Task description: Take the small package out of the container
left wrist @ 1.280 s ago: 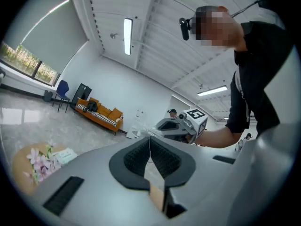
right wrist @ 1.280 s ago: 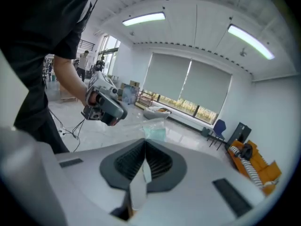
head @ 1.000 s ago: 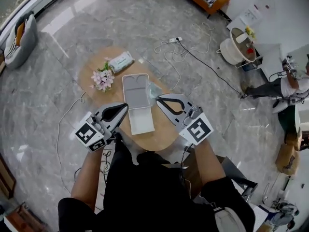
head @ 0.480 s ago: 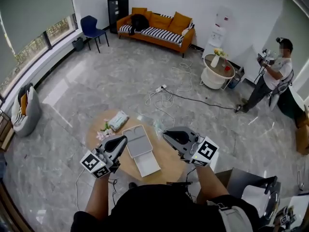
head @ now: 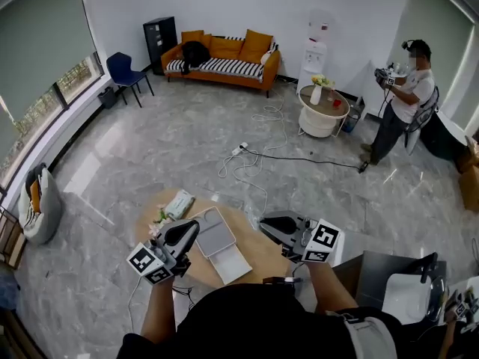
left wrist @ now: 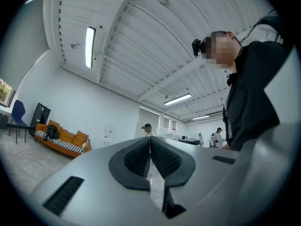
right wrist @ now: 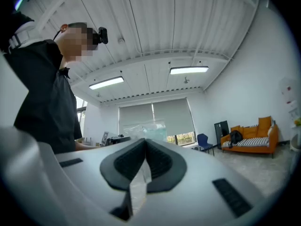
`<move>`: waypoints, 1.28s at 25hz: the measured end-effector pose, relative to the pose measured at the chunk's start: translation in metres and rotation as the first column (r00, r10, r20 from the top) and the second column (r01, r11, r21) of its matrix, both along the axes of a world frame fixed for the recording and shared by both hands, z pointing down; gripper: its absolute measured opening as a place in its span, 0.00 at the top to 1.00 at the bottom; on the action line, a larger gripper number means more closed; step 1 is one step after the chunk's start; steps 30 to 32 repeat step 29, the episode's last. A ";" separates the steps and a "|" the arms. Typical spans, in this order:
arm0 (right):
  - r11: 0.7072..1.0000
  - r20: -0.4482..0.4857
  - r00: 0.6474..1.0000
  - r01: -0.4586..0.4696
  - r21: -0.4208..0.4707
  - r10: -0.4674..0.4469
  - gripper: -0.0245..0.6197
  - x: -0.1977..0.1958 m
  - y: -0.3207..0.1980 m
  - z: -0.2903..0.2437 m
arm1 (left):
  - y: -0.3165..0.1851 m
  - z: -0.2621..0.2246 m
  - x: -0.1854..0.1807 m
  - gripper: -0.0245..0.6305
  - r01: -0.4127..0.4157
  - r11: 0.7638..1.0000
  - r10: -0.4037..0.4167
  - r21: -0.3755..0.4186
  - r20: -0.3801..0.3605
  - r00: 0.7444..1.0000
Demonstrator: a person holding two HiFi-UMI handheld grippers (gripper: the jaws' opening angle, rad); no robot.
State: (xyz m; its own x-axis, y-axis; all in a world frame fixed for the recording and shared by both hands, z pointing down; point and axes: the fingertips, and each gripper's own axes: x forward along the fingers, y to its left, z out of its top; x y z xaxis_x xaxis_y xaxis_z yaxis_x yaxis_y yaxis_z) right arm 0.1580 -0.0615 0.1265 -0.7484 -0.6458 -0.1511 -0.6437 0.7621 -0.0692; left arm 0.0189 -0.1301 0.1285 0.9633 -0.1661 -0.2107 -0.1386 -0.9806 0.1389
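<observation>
Package: cannot be made out in any view. It is too small to find on the table [head: 258, 249], and neither claw carries it.

Table: round, wooden, just ahead of the person. It bears the container [head: 217, 241], which lies open with its lid folded flat behind the tray. Both halves read as plain white, and no contents can be seen at this size. Whether the package is inside or already out cannot be settled.

Left gripper [head: 191, 228]: held over the near left edge, just beside the container. Its jaws are pressed together with nothing between the pads.

Right gripper [head: 263, 223]: held over the near right edge, jaws likewise closed on nothing identifiable.

Both point out across the room, not down at the tray. By my judgement this is a resting carry, with no reach under way.

Flowers [head: 159, 217] and a wipes pack [head: 178, 204] sit at the far left, clear of the work.
</observation>
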 end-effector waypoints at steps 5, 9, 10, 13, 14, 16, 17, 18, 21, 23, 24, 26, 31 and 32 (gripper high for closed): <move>0.999 0.023 0.999 0.045 0.029 -0.045 0.94 0.007 0.008 -0.005 | 0.009 0.000 0.023 0.94 -0.045 0.999 0.045 0.001 0.009 0.999; 0.997 0.022 0.998 0.061 0.047 -0.063 0.94 0.018 0.010 -0.012 | 0.010 -0.002 0.039 0.93 -0.061 0.998 0.061 -0.015 0.003 0.998; 0.997 0.026 0.998 0.063 0.047 -0.065 0.94 0.022 0.013 -0.014 | 0.012 -0.001 0.044 0.94 -0.066 0.998 0.066 -0.022 0.006 0.998; 0.997 0.051 0.996 0.069 0.042 -0.071 0.94 0.038 0.026 -0.014 | 0.020 0.006 0.064 0.94 -0.085 0.996 0.086 -0.040 0.008 0.996; 0.997 0.064 0.995 0.070 0.039 -0.072 0.94 0.044 0.031 -0.014 | 0.025 0.008 0.072 0.94 -0.094 0.995 0.094 -0.042 0.005 0.996; 0.997 0.093 0.993 0.066 0.030 -0.068 0.94 0.060 0.041 -0.014 | 0.034 0.011 0.089 0.94 -0.119 0.992 0.119 -0.044 -0.005 0.993; 0.998 0.107 0.992 0.062 0.023 -0.064 0.94 0.068 0.044 -0.014 | 0.038 0.013 0.099 0.94 -0.136 0.990 0.136 -0.045 -0.009 0.991; 0.998 0.118 0.991 0.059 0.016 -0.060 0.94 0.077 0.048 -0.013 | 0.044 0.015 0.108 0.93 -0.155 0.987 0.154 -0.046 -0.011 0.988; 0.999 0.126 0.991 0.054 -0.004 -0.053 0.94 0.102 0.060 -0.011 | 0.058 0.019 0.136 0.94 -0.197 0.979 0.197 -0.045 -0.010 0.980; 0.998 0.123 0.991 0.057 -0.011 -0.055 0.94 0.115 0.068 -0.011 | 0.065 0.020 0.152 0.93 -0.206 0.978 0.205 -0.043 -0.015 0.979; 0.998 0.125 0.991 0.060 -0.015 -0.057 0.94 0.121 0.072 -0.010 | 0.069 0.021 0.158 0.94 -0.208 0.977 0.207 -0.043 -0.018 0.978; 0.998 0.135 0.989 0.066 -0.023 -0.063 0.94 0.129 0.080 -0.006 | 0.075 0.024 0.167 0.94 -0.213 0.976 0.212 -0.045 -0.024 0.977; 0.996 0.154 0.986 0.075 -0.037 -0.069 0.94 0.138 0.090 -0.001 | 0.086 0.031 0.180 0.93 -0.227 0.973 0.226 -0.047 -0.019 0.974; 0.996 0.154 0.986 0.075 -0.037 -0.069 0.94 0.138 0.090 -0.001 | 0.086 0.031 0.180 0.93 -0.227 0.973 0.226 -0.047 -0.019 0.974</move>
